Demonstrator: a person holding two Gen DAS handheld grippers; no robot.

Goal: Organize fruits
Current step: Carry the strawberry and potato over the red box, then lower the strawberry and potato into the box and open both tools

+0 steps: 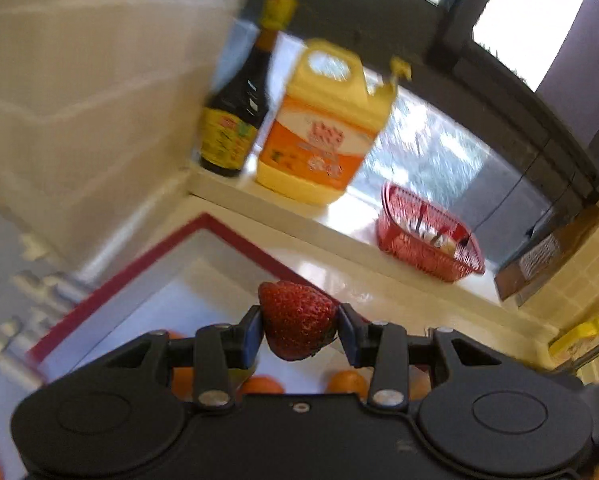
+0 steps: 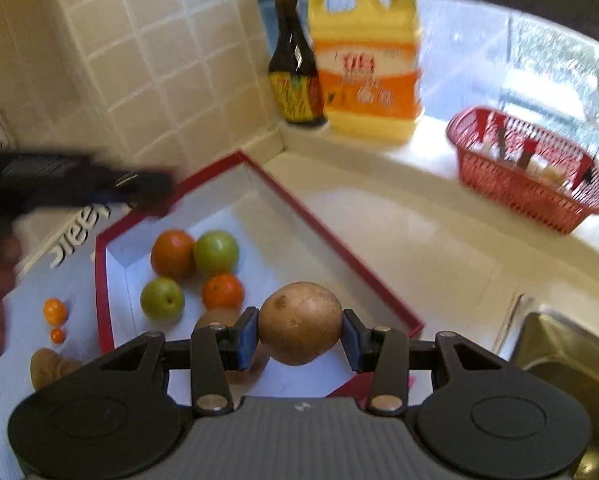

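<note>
Four fruits in red-rimmed box (image 2: 259,168), fingers pinching strawberry (image 1: 297,320) — right, perhaps potato (image 2: 299,322).

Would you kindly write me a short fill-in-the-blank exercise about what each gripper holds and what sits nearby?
1. The left gripper is shut on a ____.
2. The right gripper is shut on a brown ____.
3. The red-rimmed box holds two orange fruits and two ____ ones.
4. The basket on the ledge is ____.

Missing words: strawberry; potato; green; red
</note>
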